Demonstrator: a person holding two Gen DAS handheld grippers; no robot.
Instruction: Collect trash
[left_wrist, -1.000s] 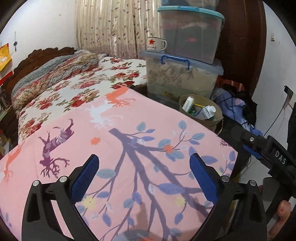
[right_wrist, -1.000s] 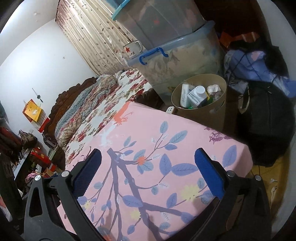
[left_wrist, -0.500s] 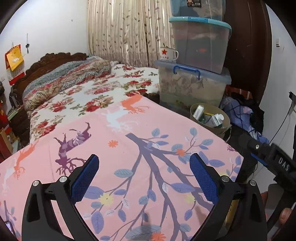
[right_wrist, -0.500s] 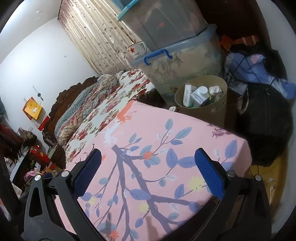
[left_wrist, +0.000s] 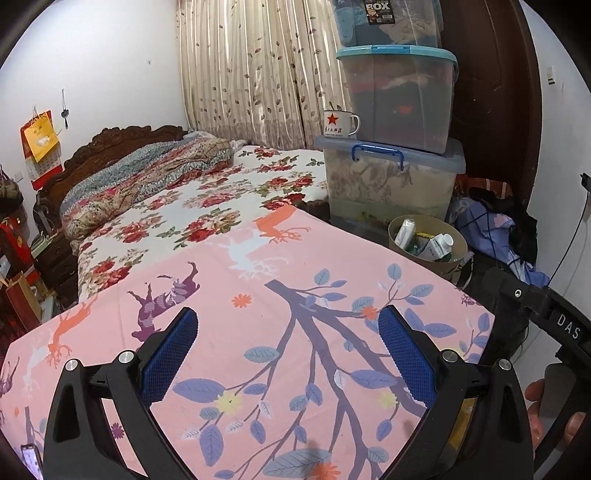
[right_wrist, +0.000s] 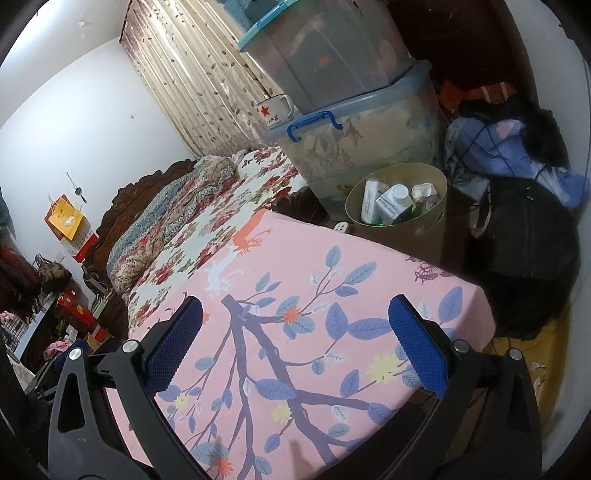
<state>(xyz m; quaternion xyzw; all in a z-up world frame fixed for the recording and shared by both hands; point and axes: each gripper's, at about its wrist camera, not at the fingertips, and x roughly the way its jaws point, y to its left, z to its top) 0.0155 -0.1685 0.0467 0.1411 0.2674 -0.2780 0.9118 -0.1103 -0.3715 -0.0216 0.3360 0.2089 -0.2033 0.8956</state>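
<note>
1. The left gripper (left_wrist: 286, 354) hangs above the pink table (left_wrist: 258, 332) with its blue-padded fingers (left_wrist: 170, 354) spread wide and nothing between them. That reads as a carrying or waiting pose, since no item lies within reach of it.
2. The right gripper (right_wrist: 295, 350) is in the same state, fingers (right_wrist: 415, 350) wide apart and empty, over the near corner of the table (right_wrist: 332, 295). It points toward the bin, probably because that is where the collecting ends.
3. The tan trash bin (right_wrist: 399, 206) stands on the floor just past the far edge of the table, beside the stacked storage boxes (right_wrist: 351, 110). It sits low and close to the edge, so items can be dropped straight in.
4. The trash itself is inside the bin: a white tube (right_wrist: 369, 199), a carton with a white cap (right_wrist: 393, 203) and some crumpled pieces, all leaning upright against each other and the wall.
5. The printed cloth shows no loose litter in either view, so I judge the collecting is largely done, or further trash lies out of frame.
6. An enamel mug with a red star (left_wrist: 340, 123) rests on the lower box lid, a kept item rather than rubbish.
</note>
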